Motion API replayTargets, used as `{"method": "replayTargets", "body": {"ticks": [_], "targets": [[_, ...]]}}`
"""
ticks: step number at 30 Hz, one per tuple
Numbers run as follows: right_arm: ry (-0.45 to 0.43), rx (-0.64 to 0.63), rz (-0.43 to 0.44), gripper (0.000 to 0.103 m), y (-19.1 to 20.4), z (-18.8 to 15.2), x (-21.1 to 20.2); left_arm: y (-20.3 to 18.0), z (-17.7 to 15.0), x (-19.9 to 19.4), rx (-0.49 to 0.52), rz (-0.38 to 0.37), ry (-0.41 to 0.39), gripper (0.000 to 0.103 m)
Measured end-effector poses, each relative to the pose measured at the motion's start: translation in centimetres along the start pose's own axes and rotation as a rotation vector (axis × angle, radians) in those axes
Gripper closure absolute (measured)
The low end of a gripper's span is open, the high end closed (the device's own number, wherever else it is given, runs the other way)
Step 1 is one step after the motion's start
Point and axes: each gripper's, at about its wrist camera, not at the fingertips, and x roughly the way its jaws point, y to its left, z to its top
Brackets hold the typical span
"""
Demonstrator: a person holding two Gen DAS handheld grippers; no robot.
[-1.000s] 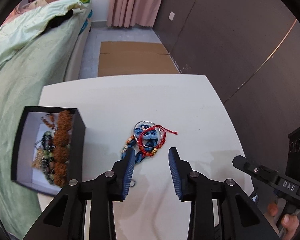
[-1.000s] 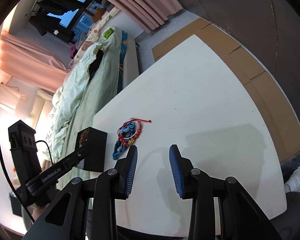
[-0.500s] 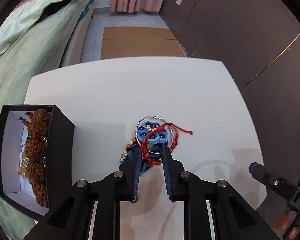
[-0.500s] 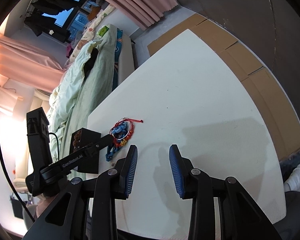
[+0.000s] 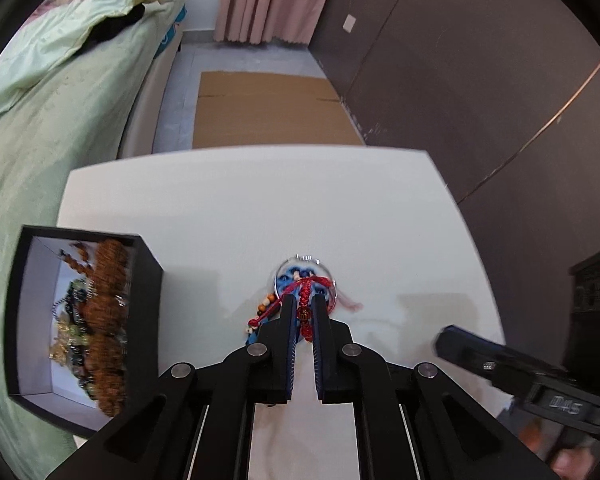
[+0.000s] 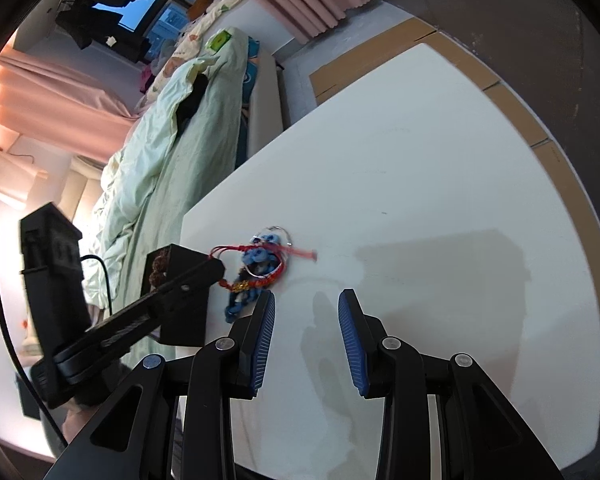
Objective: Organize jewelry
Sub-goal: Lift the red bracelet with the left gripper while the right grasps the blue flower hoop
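My left gripper (image 5: 303, 308) is shut on a red braided bracelet (image 5: 305, 300) and lifts part of it off a small pile of jewelry on the white table (image 5: 240, 216). The pile holds a blue bead piece (image 6: 260, 254), a silver ring hoop (image 5: 300, 264) and a string of small wooden beads (image 5: 266, 306). A black box (image 5: 140, 320) with several bracelets inside stands at the left. My right gripper (image 6: 306, 312) is open and empty, just right of the pile. The left gripper (image 6: 216, 276) also shows in the right wrist view, holding the red bracelet (image 6: 256, 280).
A bed with a green cover (image 5: 60, 120) runs along the table's left side. Flat cardboard (image 5: 268, 108) lies on the floor beyond the table. A dark wall (image 5: 480, 80) is at the right. The right gripper's body (image 5: 520, 376) reaches in at lower right.
My left gripper moved onto the pile, closed on the red bracelet and has begun to raise it. The right gripper stayed open and shifted slightly closer to the pile.
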Motion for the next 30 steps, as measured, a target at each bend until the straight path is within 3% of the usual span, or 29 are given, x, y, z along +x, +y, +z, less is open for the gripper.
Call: {"method": "replayTargets", "body": {"ticks": [7, 21, 30], "targets": [[0.031, -0.027, 0.005, 0.067, 1.7, 1.0, 1.9, 0.7, 1.1, -4.0, -0.014, -0.040, -0.074, 0.096], [0.109, -0.080, -0.015, 0.066, 4.8, 2.5, 6.3, 4.0, 1.9, -8.5, -0.055, -0.031, -0.159, 0.096], [0.137, -0.125, -0.105, 0.064, 6.1, 3.5, 8.9, 5.7, 1.9, -9.5, -0.074, -0.028, -0.174, 0.096]]}}
